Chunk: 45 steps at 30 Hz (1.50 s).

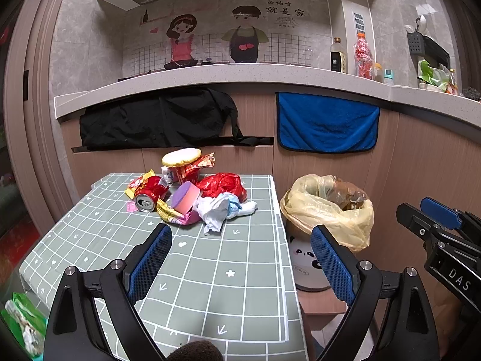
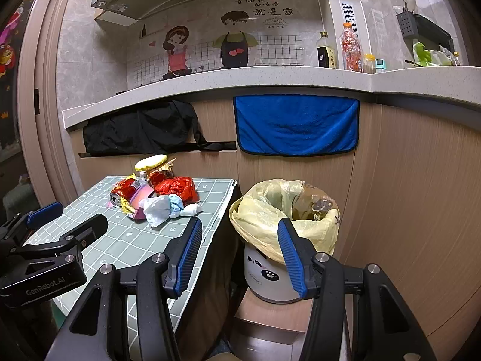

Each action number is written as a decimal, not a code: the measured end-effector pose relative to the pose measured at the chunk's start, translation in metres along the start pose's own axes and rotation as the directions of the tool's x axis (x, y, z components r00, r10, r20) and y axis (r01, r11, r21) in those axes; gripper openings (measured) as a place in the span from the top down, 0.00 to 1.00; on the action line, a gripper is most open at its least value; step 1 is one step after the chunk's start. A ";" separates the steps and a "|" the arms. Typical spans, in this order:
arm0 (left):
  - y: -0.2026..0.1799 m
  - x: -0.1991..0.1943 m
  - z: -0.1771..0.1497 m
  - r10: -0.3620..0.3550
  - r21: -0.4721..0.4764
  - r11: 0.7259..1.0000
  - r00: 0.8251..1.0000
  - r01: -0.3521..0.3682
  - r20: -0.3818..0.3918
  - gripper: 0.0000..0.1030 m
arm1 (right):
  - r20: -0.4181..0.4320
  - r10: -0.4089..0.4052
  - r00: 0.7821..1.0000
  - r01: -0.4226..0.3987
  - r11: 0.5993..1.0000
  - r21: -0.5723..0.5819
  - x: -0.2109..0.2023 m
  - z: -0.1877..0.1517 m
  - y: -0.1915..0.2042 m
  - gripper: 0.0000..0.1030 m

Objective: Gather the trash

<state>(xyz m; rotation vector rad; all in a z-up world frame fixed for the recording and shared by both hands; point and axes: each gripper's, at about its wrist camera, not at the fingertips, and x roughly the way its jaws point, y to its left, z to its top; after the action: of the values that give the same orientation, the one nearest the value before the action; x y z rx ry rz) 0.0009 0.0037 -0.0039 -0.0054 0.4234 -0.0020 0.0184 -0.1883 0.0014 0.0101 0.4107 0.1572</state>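
Sensibly, with both the left gripper point(image 1: 240, 258) and right gripper point(image 2: 237, 252) spread and empty, start on the crumpled white tissue point(image 1: 221, 209), nearest the lined bin point(image 1: 327, 207).

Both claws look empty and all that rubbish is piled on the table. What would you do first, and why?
Probably move the open left gripper forward to the crumpled white tissue, since it lies nearest on the table, and nothing blocks it. The lined bin stands just right of the table.

"GenRobot.AI" stands on the left tongs point(image 2: 67, 221), "DAS" on the right tongs point(image 1: 421, 215), and Chinese writing on the wall sticker point(image 1: 276, 6).
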 end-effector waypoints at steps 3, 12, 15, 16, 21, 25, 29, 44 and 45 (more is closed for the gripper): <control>-0.001 0.000 0.000 0.002 0.000 1.000 1.000 -0.002 0.000 0.10 | 0.001 -0.007 1.000 0.007 1.000 -0.008 0.002 -0.004 0.010 0.52; -0.001 -0.001 0.000 0.001 -0.001 1.000 1.000 -0.001 0.000 0.10 | 0.000 -0.008 1.000 0.008 1.000 -0.008 0.001 -0.003 0.010 0.52; -0.001 -0.001 0.000 0.001 -0.001 1.000 1.000 -0.001 0.000 0.10 | 0.000 -0.009 1.000 0.009 1.000 -0.009 0.001 -0.003 0.010 0.52; -0.001 -0.001 0.000 0.001 0.000 1.000 1.000 -0.001 -0.001 0.10 | 0.000 -0.010 1.000 0.010 1.000 -0.009 0.002 -0.003 0.010 0.52; -0.001 -0.001 0.001 0.001 0.000 1.000 1.000 -0.001 -0.001 0.10 | 0.001 -0.010 1.000 0.010 1.000 -0.009 0.003 -0.006 0.009 0.52; -0.001 -0.001 0.001 0.001 0.000 1.000 1.000 -0.001 -0.001 0.10 | -0.002 -0.008 1.000 0.008 1.000 -0.009 0.002 -0.005 0.009 0.52; -0.001 -0.001 0.001 0.001 0.000 1.000 1.000 -0.001 0.000 0.10 | -0.001 -0.009 1.000 0.009 1.000 -0.010 0.001 -0.004 0.009 0.52; -0.001 -0.001 0.001 0.001 -0.001 1.000 1.000 -0.001 0.000 0.10 | -0.002 -0.009 1.000 0.009 1.000 -0.008 0.003 -0.006 0.008 0.52; -0.001 -0.001 0.001 0.001 -0.002 1.000 1.000 -0.001 0.000 0.10 | -0.002 -0.008 1.000 0.008 1.000 -0.007 0.003 -0.006 0.008 0.52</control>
<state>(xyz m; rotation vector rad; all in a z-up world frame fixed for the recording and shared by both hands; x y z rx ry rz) 0.0004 0.0028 -0.0027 -0.0067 0.4233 -0.0005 0.0172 -0.1800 -0.0050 0.0011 0.4122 0.1512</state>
